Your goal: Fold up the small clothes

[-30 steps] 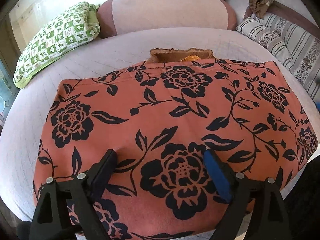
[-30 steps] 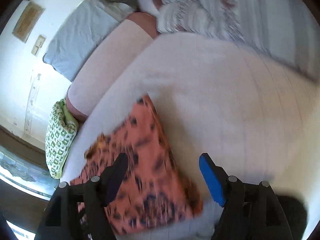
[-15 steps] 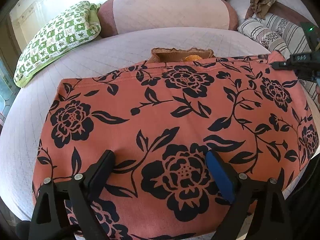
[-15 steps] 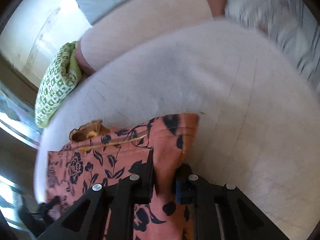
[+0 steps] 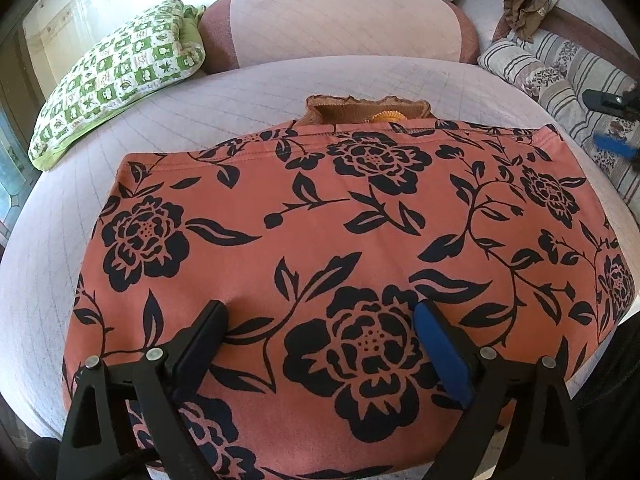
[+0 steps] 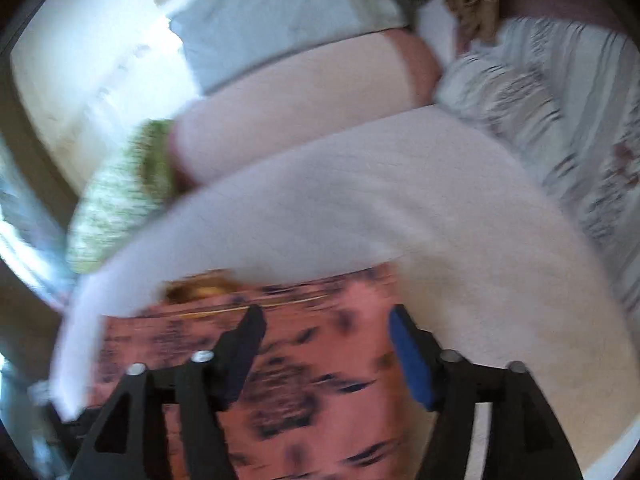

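A coral garment (image 5: 340, 240) with black flowers lies spread flat on the pale bed (image 5: 240, 92). A brown ruffled piece (image 5: 366, 108) pokes out from under its far edge. My left gripper (image 5: 320, 316) is open, its fingertips resting on the near part of the cloth. In the blurred right wrist view, my right gripper (image 6: 324, 320) hovers over the garment's (image 6: 320, 380) far right corner, its jaws opening with nothing pinched between them. The left wrist view shows the right gripper's fingers (image 5: 614, 144) at the right edge, clear of the cloth.
A green checked pillow (image 5: 116, 72) lies far left, a pink bolster (image 5: 340, 24) along the back, and striped cushions (image 5: 560, 76) to the right. A crumpled brown cloth (image 5: 528, 0) sits in the far right corner. Bare bed surface surrounds the garment.
The right gripper pinched the garment's far right corner half a second ago, then let go and pulled off to the right. The left gripper has stayed where it was.
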A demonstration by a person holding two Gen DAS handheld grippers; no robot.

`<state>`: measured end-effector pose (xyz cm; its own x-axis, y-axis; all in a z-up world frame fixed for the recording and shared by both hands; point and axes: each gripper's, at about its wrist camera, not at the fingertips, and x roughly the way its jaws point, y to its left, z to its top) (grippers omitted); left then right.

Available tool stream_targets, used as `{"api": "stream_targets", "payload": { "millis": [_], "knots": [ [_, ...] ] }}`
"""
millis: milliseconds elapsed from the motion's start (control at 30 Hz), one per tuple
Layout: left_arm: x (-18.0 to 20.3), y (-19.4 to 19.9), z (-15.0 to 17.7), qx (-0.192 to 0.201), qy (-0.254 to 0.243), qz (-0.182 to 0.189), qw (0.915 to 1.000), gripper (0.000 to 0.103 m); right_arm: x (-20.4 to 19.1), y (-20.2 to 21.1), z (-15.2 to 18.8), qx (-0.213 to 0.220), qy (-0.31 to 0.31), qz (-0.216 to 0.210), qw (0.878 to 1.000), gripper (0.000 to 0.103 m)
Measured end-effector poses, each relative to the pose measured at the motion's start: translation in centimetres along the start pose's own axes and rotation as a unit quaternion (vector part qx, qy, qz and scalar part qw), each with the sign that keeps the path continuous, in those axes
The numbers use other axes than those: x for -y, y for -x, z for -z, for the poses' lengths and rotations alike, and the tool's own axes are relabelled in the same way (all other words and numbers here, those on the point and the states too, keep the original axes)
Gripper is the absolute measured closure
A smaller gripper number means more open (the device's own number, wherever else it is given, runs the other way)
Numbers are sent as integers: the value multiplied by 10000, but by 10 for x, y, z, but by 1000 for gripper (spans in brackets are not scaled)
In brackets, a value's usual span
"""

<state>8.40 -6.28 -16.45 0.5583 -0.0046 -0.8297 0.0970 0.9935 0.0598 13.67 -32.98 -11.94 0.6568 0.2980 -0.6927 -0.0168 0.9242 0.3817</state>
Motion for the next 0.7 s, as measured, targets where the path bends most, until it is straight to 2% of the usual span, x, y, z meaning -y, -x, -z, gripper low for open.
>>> {"api": "stream_targets", "payload": {
  "millis": [33, 67, 100, 133, 167, 200, 267, 367, 433, 467, 500, 533, 567, 633, 700],
  "knots": [
    [0, 0, -1, -32, -8, 5, 10000, 9, 1, -7, 5, -152, -112, -347, 9992, 13],
    [-1, 1, -2, -77, -17, 28, 10000, 9, 6, -22, 11, -417, -247, -572, 9972, 13],
    [-3, 3, -5, -137, -2, 94, 9999, 9, 19, -46, 20, -871, -418, -504, 9940, 13],
    [-8, 10, -8, -142, 70, 174, 9997, 9, 36, -72, 28, -1389, -767, -186, 9872, 17],
    [-17, 22, -10, 21, 191, 220, 9996, 9, 47, -70, 32, -1168, -1129, -188, 9865, 17],
    [-30, 40, -11, 320, 365, 191, 9986, 9, 44, -58, 29, -933, -1178, -232, 9884, 17],
    [-56, 63, -9, 626, 638, 62, 9960, 9, 21, -34, 22, -693, -794, -350, 9938, 17],
    [-111, 80, 10, 556, 1456, -280, 9874, 9, 3, -8, 26, -371, -452, -290, 9979, 16],
    [-146, 74, 32, 244, 2114, -233, 9768, 10, -3, -3, 40, -422, -371, -376, 9977, 16],
    [-159, 64, 44, -27, 2333, -195, 9722, 16, -1, -6, 49, -481, -338, -325, 9977, 16],
    [-166, 50, 54, -388, 2394, -122, 9701, 56, 2, -12, 59, -556, -299, -248, 9977, 16],
    [-172, 31, 67, -786, 2442, 269, 9662, 69, 5, -17, 68, -662, -306, -200, 9971, 15],
    [-175, 33, 69, -686, 2479, 350, 9657, 70, 10, -24, 78, -785, -366, -151, 9961, 15],
    [-173, 45, 61, -829, 2574, 443, 9617, 90, 10, -22, 84, -548, -291, -163, 9979, 15],
    [-163, 68, 48, -486, 2257, 289, 9726, 89, 10, -23, 81, -656, -327, -197, 9971, 15]
  ]
}}
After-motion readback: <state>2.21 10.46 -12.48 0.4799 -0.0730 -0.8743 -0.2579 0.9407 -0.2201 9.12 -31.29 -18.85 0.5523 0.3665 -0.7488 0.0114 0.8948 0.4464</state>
